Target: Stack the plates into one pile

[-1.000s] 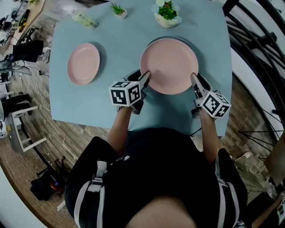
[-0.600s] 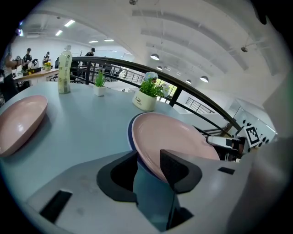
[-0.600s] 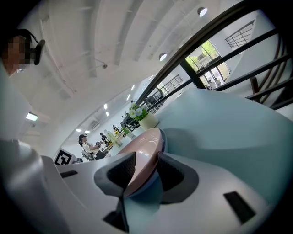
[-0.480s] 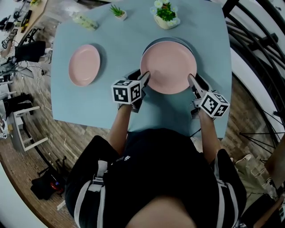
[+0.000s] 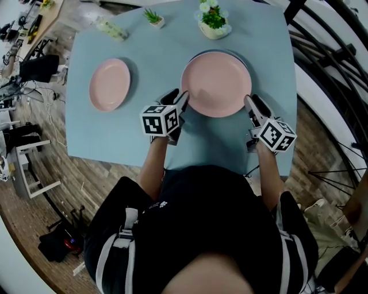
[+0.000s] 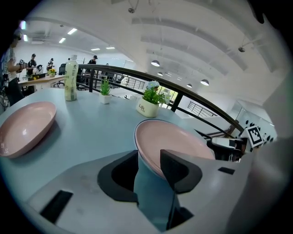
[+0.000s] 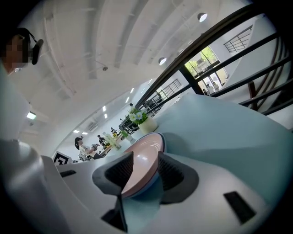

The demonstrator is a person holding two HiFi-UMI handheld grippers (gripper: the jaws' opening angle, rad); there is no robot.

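Observation:
A large pink plate (image 5: 215,83) lies on a slightly wider blue plate (image 5: 246,59) on the blue table (image 5: 149,57). My left gripper (image 5: 179,96) stands open at the pink plate's left rim. In the left gripper view (image 6: 149,160), one jaw hangs over the rim (image 6: 178,139) and bare table shows beside the other. My right gripper (image 5: 251,103) is at the right rim. In the right gripper view (image 7: 145,160), its jaws stand wide and straddle the edge of both plates (image 7: 142,162). A small pink plate (image 5: 109,84) lies apart at the left.
A flowering pot plant (image 5: 214,18), a small green plant (image 5: 152,12) and a bottle (image 5: 110,26) stand along the table's far edge. A dark railing (image 5: 328,57) runs past the right side. The near table edge is just in front of the person's body.
The large pink plate has shifted slightly away from me and now sits more centred on the blue plate. The left gripper has edged a little to the left. The right gripper has hardly moved.

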